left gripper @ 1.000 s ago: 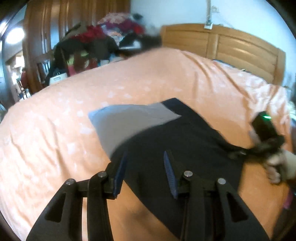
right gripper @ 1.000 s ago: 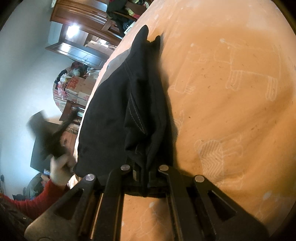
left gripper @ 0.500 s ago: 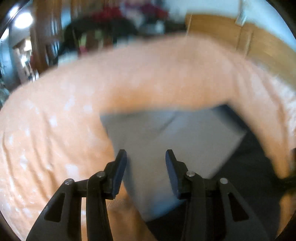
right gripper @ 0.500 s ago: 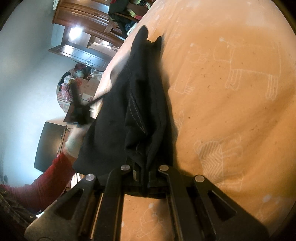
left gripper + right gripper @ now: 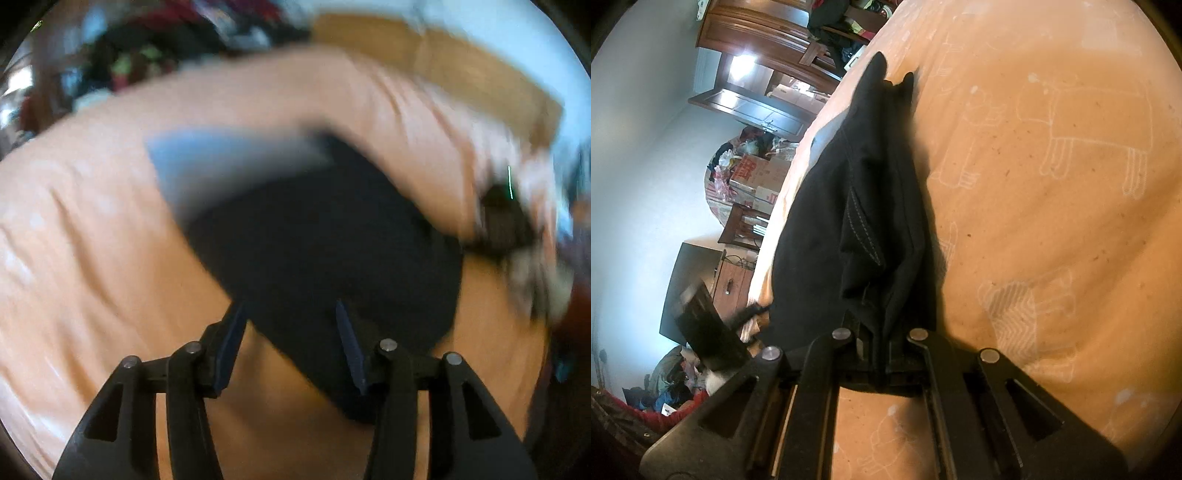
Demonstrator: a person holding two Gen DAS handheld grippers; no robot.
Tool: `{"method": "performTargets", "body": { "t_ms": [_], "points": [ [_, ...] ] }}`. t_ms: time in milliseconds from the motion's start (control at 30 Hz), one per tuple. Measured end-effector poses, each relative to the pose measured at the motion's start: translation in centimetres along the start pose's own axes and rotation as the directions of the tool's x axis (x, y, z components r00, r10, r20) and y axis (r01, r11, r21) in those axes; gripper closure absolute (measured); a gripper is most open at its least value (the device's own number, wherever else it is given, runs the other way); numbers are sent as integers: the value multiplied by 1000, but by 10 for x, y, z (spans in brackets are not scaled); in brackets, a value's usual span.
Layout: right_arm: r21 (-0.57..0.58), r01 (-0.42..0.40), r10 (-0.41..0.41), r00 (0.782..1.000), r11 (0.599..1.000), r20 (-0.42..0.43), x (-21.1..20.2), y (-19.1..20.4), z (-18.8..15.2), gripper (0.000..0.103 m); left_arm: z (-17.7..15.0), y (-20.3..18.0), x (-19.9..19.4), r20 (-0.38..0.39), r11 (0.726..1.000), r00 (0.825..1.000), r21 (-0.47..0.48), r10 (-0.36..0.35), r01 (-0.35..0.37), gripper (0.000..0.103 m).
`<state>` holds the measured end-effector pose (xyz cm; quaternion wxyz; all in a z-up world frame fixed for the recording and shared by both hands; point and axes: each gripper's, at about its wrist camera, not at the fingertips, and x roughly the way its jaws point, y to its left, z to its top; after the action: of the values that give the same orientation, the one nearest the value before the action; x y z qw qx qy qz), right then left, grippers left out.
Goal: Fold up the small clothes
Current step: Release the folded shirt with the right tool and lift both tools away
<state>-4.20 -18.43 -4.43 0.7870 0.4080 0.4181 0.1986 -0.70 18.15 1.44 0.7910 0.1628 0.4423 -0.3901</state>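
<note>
1. Shorts (image 5: pixel 827 236), black with a grey panel (image 5: pixel 229 166), are lying on the orange bedspread (image 5: pixel 1052 184), spread mostly flat in the left wrist view and bunching into a ridge toward the right gripper (image 5: pixel 882 343).
2. That right gripper is clamping one edge of the black cloth; its jaws are pressing together with fabric pinched between them, low against the bedspread.
3. The left gripper (image 5: pixel 291 332) is hanging over the near corner of the shorts with its jaws standing wide apart and nothing between them; the blue pads (image 5: pixel 231 343) are framing the hem without gripping it.
4. The left view is blurring heavily, so whether those pads are touching cloth cannot be told.
5. Judging by the lie of things, folding is only partly under way: the grey panel may be a turned-over layer, but the blur is leaving that unclear.
6. What looks left: the left gripper taking hold of its corner, both ends being carried across to make a fold, then the cloth being smoothed.
7. Farther out, a wooden headboard (image 5: pixel 461 70) is standing behind the bed, and a cluttered pile of clothes (image 5: pixel 147 55) is sitting beyond its far edge.
</note>
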Motion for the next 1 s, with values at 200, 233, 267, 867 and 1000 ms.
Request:
{"method": "performTargets", "body": {
  "t_ms": [200,233,267,867,1000],
  "points": [
    [-83,138,-138,990,987,8,-16,38,-2,84,11,-10,-46,115,998,991,-20,62,-60,53],
    [-122,164,-162,986,979,28,-25,52,-4,73,14,-8,-59,157,997,985,-41,66,-60,53],
    [-161,189,-182,982,969,56,-34,65,-7,65,15,-8,-66,190,997,980,-58,65,-55,53],
    [-448,476,-463,874,757,147,-2,155,-63,18,-23,13,-67,35,952,978,-237,206,-192,34],
    [-499,559,-558,812,662,169,4,161,-108,12,-53,29,-62,-61,911,968,-329,243,-249,33]
  ]
}}
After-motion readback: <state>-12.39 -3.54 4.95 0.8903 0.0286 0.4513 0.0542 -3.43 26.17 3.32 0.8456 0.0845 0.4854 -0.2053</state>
